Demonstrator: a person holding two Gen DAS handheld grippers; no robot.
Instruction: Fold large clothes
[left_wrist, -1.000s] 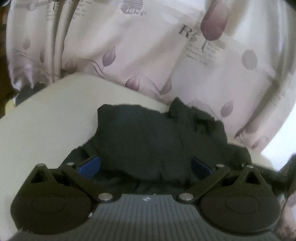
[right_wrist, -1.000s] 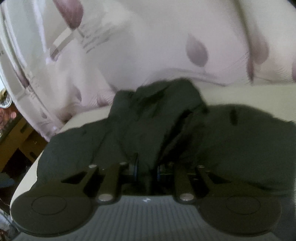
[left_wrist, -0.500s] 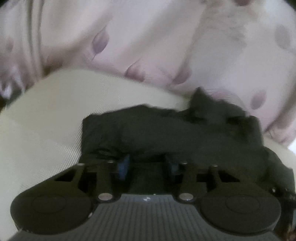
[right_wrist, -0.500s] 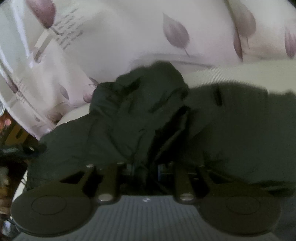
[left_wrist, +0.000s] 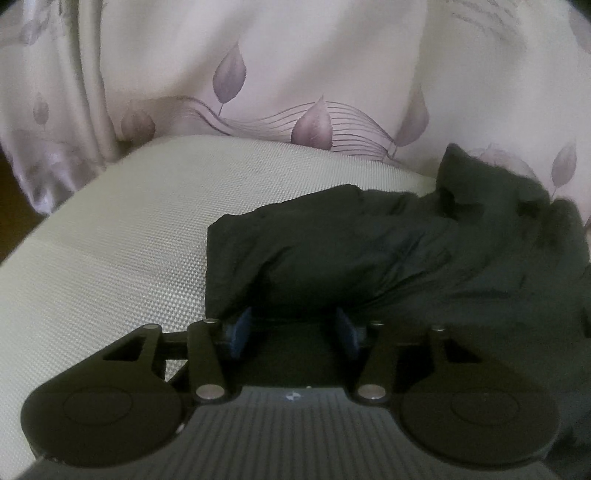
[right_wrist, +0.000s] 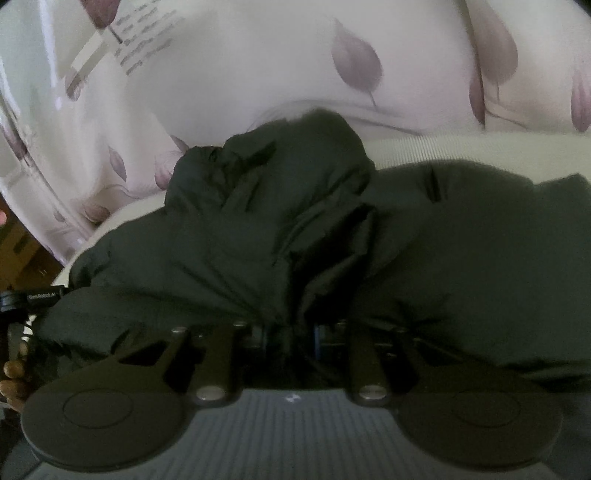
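- Curtain (left_wrist: 295, 74) with purple leaves fills the back of both views, and a pale woven cushion (left_wrist: 110, 240) runs beneath it, from nine o'clock to the centre in the left view.
- Dark jacket (right_wrist: 295, 221) lies heaped on that cushion, bunched and puffy, its upper part rising toward twelve o'clock in the right view and pressing near the curtain.
- In the left view the jacket (left_wrist: 369, 251) spreads from centre out to three o'clock, one folded edge sitting just ahead of the fingers.
- Risk one: this fabric looks slick and thick, so I'd judge a pinched fold could slide out if the pull is quick.
- Risk two: the bulk by the curtain could snag or drag that drape as the jacket is turned over.
- Risk three: with only one side gripped, the fold may come out crooked.
- Left gripper (left_wrist: 293, 332) stands moderately apart, blue pads (left_wrist: 240, 332) showing, dark cloth lying between and over them, no pinch visible.
- Right gripper (right_wrist: 290, 338) is drawn narrow, jaws pinching a gathered ridge of the jacket at six o'clock.
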